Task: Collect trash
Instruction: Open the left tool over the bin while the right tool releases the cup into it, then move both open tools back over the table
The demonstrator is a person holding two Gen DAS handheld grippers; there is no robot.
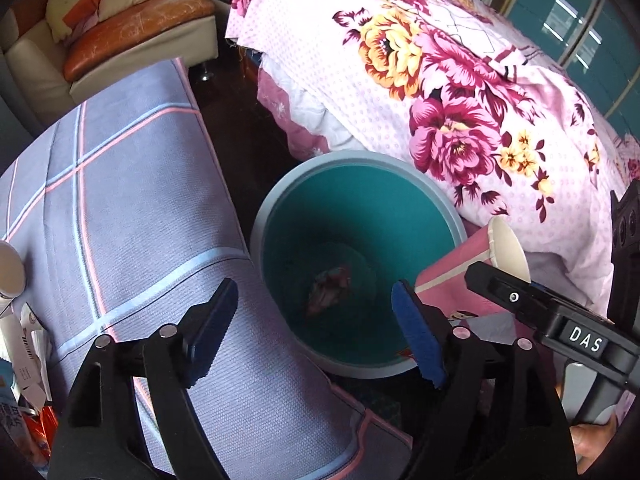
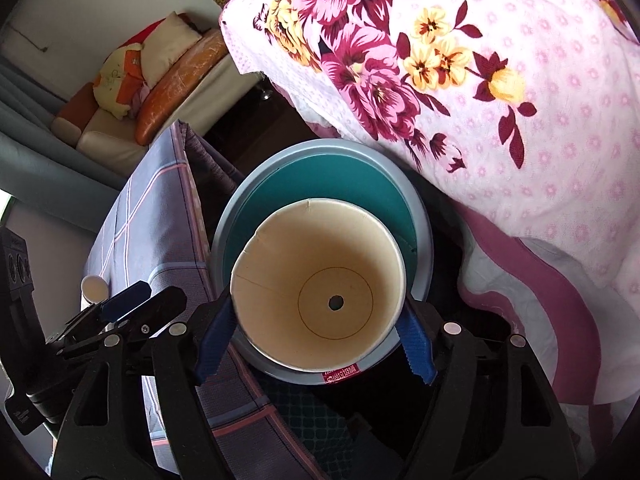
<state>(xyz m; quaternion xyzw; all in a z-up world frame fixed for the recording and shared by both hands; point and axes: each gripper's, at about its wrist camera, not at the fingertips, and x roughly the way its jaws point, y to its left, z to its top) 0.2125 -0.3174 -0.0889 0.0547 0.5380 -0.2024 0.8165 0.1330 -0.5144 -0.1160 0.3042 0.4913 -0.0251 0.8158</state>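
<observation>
- While the left wrist view looked down into the teal bin (image 1: 356, 236), the left hand-held gripper (image 1: 316, 332) stood wide open and empty above the bin's near rim; a crumpled wrapper (image 1: 328, 288) lay at the bin's bottom.
- Same view, right side: the right hand-held gripper (image 1: 500, 292) carried a pink paper cup (image 1: 472, 264), tilted, at the bin's right rim.
- Same view, left edge: further litter (image 1: 24, 344) and a second cup (image 1: 10, 270) lay on the checked surface (image 1: 132, 208), still to collect.
- Right wrist view: the paper cup (image 2: 320, 284) sat between the blue pads (image 2: 416, 340) of the right hand-held gripper (image 2: 320, 340), mouth to the camera, directly over the bin (image 2: 420, 240); whether the pads still pressed it could not be told.
- Step judged: dropping the cup. Next move calls for parting the jaws fully so it falls inside.
- Obstruction: floral bedding (image 2: 480, 80) overhung the bin's far side; the surface's cloth crowded its left.
</observation>
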